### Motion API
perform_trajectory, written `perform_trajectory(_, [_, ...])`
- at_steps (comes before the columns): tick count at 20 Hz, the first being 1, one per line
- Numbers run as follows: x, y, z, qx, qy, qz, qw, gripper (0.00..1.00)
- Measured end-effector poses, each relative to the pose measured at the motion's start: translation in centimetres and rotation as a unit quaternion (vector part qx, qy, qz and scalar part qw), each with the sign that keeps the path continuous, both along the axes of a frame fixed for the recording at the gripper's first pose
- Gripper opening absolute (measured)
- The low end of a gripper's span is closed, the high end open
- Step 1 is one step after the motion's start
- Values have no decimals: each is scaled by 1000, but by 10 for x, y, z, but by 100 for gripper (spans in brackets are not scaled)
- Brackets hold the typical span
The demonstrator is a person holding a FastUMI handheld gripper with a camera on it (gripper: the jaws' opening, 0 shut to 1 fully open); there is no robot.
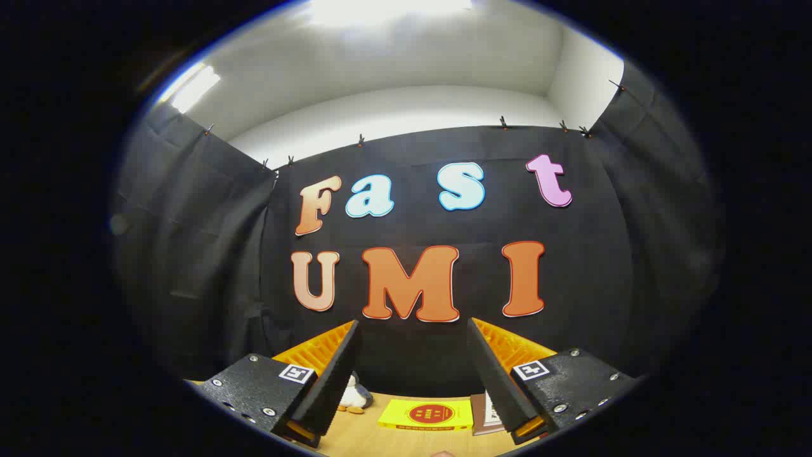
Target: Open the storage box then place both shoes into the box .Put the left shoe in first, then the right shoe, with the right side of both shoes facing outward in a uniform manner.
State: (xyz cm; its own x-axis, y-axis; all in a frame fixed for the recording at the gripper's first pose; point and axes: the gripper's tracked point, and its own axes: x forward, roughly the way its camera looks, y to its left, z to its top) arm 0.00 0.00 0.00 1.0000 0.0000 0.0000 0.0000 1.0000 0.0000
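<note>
Black cloth walls the booth behind a wooden table (355, 438). Held high, the gripper (415, 374) has its fingers spread wide, grasping nothing. No storage box or shoes can be seen, so the task looks unstarted. On the table beyond lie a yellow book (426, 414), a small penguin toy (354, 395) to the left and another book (485, 412) to the right.
</note>
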Motion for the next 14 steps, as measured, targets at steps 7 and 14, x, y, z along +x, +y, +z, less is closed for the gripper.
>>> perform_trajectory(7, [-3, 16, 18, 1, -12, 1, 1000, 98])
perform_trajectory(14, [-6, 15, 17, 8, -4, -3, 1000, 98])
